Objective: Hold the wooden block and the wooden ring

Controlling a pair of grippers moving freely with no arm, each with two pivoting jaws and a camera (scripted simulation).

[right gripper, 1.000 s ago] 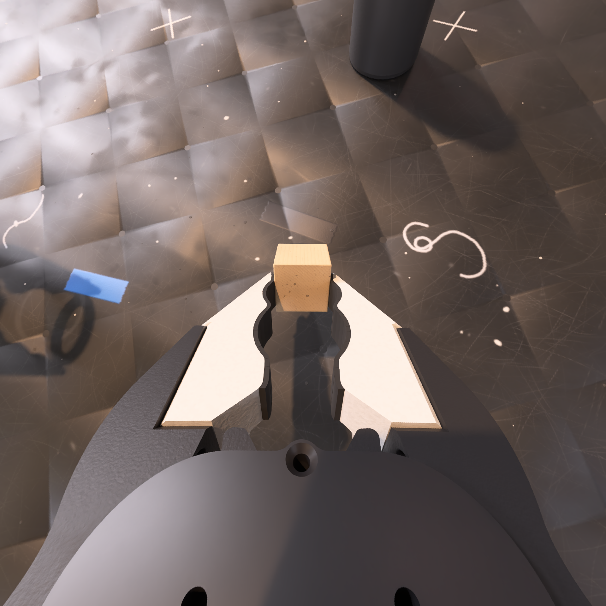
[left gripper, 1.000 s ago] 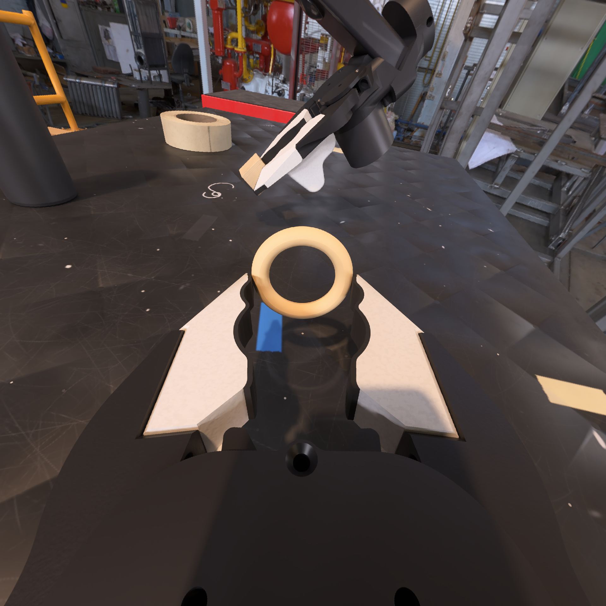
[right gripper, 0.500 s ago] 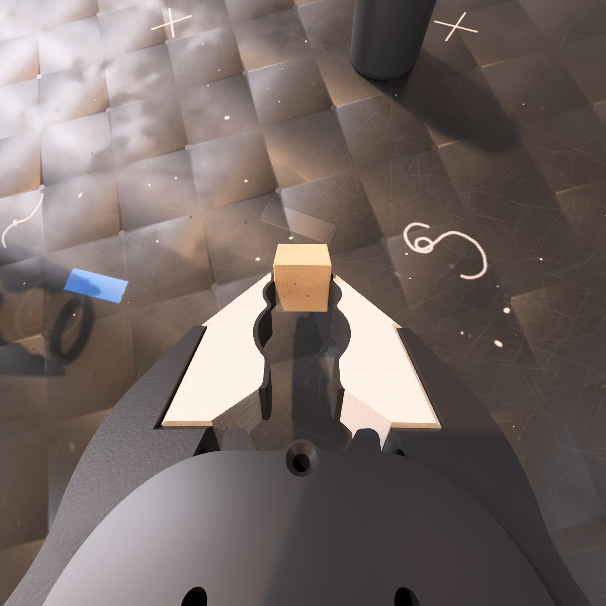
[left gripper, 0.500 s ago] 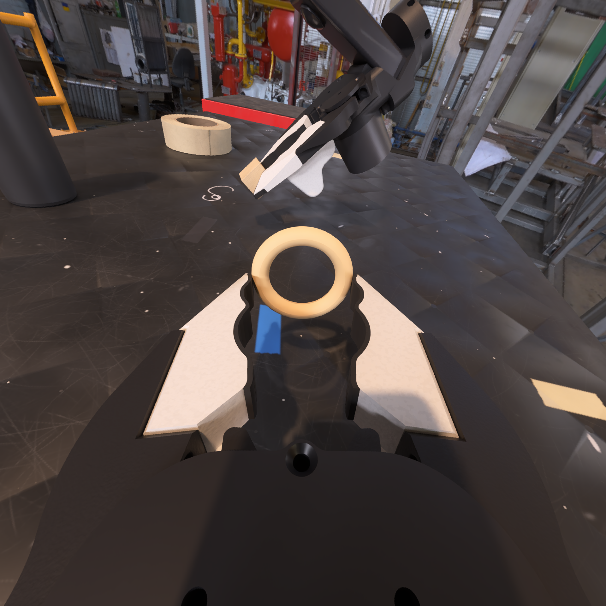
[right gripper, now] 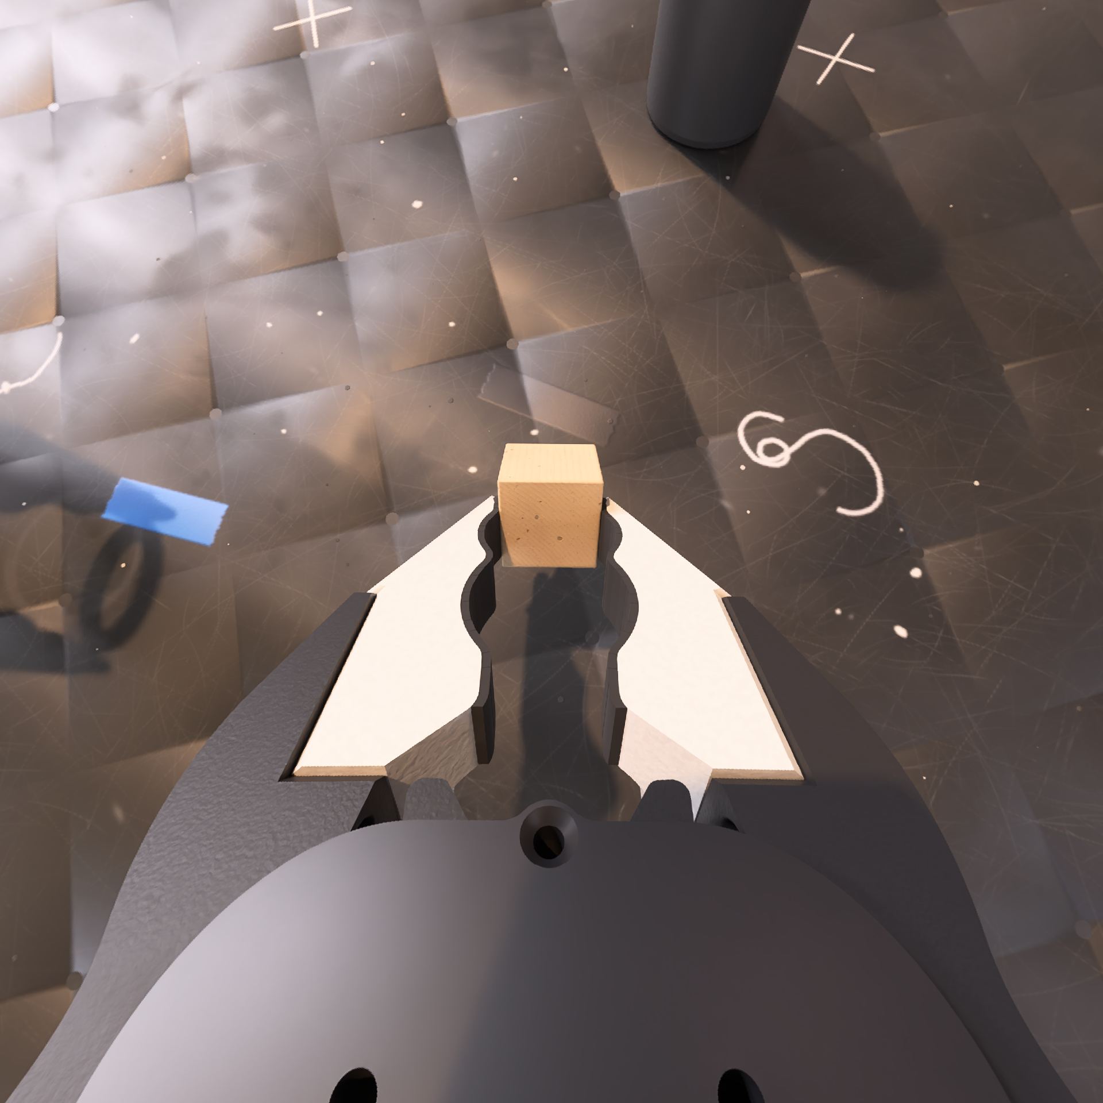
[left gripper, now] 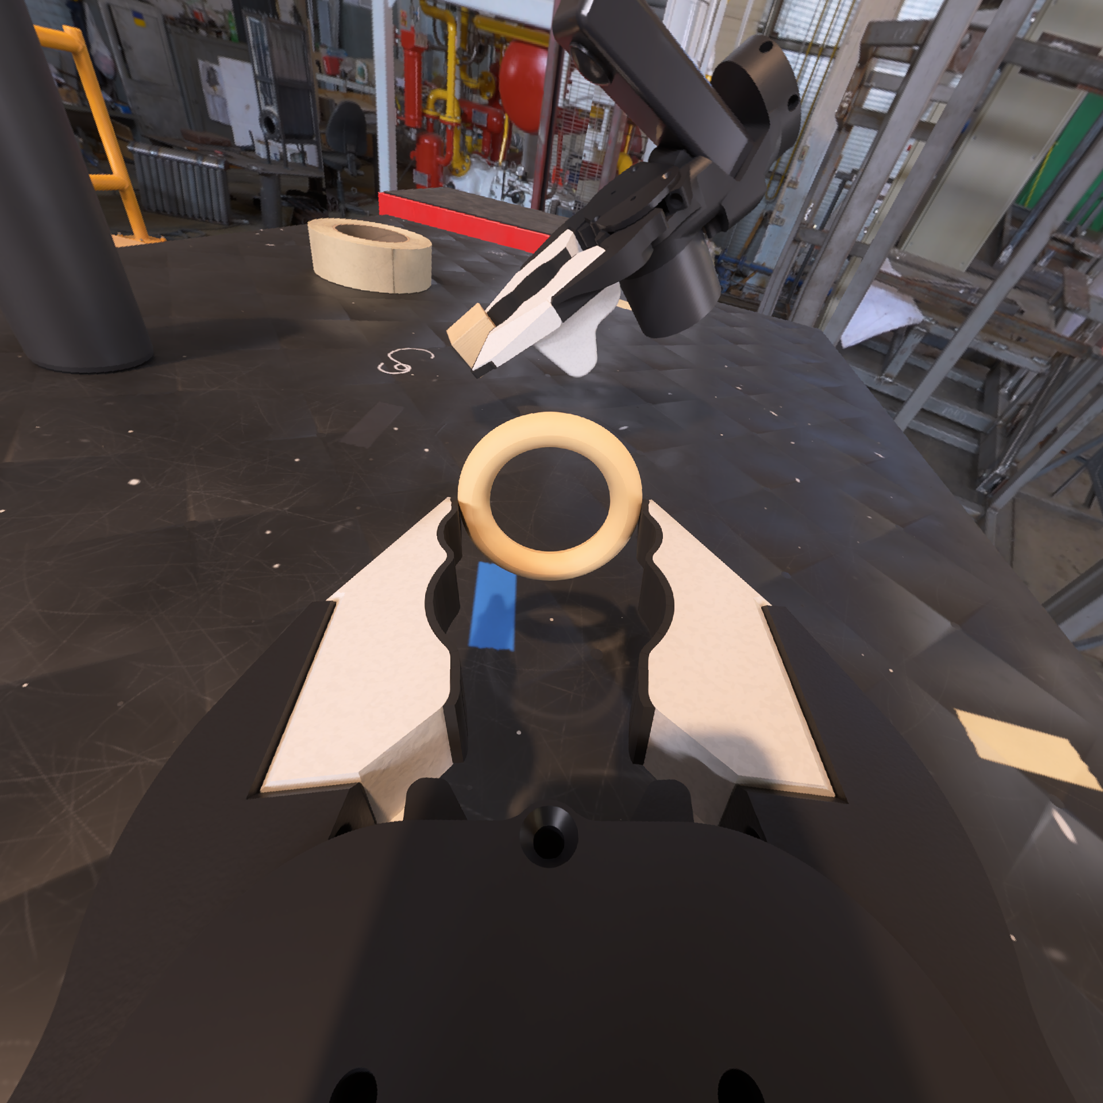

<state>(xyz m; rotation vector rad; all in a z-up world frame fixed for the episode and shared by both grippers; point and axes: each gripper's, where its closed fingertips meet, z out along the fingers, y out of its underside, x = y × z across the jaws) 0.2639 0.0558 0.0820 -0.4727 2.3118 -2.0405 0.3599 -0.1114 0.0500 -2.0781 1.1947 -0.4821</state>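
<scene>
My left gripper [left gripper: 550, 507] is shut on the pale wooden ring [left gripper: 507, 537], held upright between its fingertips above the dark table [left gripper: 179, 537]; the ring's shadow lies on the table below. My right gripper [right gripper: 549, 507] is shut on the small wooden block [right gripper: 549, 507], a light cube held clear of the table. In the left wrist view the right gripper [left gripper: 477, 349] shows ahead and higher, tilted down to the left, with the block [left gripper: 468, 334] at its tips.
A roll of beige tape [left gripper: 370, 255] lies at the far left. A dark cylinder post [left gripper: 54, 209] stands at the left, also in the right wrist view [right gripper: 716, 65]. Blue tape strip [left gripper: 492, 606] [right gripper: 167, 511] and chalk marks [right gripper: 812, 465] lie on the table. The table's right edge [left gripper: 955, 477] drops off.
The view from my left gripper has shifted slightly, with the tape roll and the right gripper appearing a little lower and nearer. Both holds are unchanged.
</scene>
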